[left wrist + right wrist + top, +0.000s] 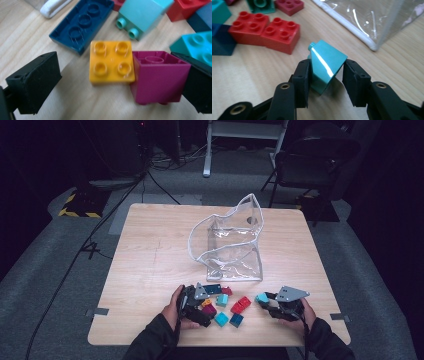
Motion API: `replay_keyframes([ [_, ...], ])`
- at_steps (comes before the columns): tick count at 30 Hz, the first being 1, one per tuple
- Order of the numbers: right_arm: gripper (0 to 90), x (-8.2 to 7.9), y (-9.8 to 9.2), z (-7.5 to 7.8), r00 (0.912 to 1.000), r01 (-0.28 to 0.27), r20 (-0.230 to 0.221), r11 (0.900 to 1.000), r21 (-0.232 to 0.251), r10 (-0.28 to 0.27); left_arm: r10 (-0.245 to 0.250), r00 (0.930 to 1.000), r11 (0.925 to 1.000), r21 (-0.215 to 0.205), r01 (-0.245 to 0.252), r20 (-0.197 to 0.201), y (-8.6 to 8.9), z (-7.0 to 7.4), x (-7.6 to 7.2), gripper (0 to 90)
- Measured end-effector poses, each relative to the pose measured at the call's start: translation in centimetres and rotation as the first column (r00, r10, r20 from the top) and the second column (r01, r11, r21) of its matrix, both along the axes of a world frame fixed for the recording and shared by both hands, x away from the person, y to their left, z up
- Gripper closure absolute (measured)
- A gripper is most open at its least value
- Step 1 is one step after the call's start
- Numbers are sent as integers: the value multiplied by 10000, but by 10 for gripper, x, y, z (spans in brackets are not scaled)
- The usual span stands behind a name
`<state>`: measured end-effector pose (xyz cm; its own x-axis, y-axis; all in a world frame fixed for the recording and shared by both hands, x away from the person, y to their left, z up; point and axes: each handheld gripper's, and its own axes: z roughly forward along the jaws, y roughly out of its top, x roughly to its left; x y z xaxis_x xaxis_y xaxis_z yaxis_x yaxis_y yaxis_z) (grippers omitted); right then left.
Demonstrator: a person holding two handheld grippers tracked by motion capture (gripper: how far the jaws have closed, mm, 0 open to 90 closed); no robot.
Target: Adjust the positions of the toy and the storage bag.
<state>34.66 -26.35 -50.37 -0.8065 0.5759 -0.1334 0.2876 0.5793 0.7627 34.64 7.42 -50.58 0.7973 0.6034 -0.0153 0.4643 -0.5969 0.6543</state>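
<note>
My right gripper (325, 67) is shut on a teal brick (325, 65), which is tilted with one corner toward the table; in the high view that brick (262, 298) is at the front right. My left gripper (117, 72) is open, its jaws wide on either side of a yellow four-stud brick (111, 61) and a magenta brick (158, 76) lying stud side down. The magenta brick sits against the right-hand jaw, while the other jaw stands apart. In the high view the left gripper (205, 306) is at the front left of the brick cluster.
A clear plastic bag (230, 245) with white trim stands open mid-table, and its edge (374, 17) lies just beyond the right gripper. Loose bricks lie nearby: a dark blue plate (81, 25), a light teal brick (142, 15), a turquoise one (197, 46), and red ones (264, 30).
</note>
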Motion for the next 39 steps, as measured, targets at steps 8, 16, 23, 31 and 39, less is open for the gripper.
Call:
replay_keyframes([
  [8, 591, 13, -4, -1, 9994, 182, -304, 9994, 300, -173, 68, 10000, 10000, 0, -68, -16, -5, 0, 16, 3],
  [16, 589, 9, -5, -2, 9998, 125, -161, 9996, 270, -121, 372, 9993, 9992, 111, -373, 20, 8, 1, 7, 4],
  [23, 595, 10, -7, -2, 9996, 86, -271, 9993, 357, -76, 659, 9978, 9976, 211, -657, -99, 25, 2, -7, 6],
  [31, 598, 8, -10, 1, 9989, 446, 133, 9980, 451, -453, 712, 9975, 9975, -12, -712, -24, 47, 0, -15, 5],
  [39, 598, 16, -29, 8, 9938, 1107, -269, 9856, 1280, -1081, 1259, 9920, 9920, -21, -1259, 10, 77, -1, -26, 5],
])
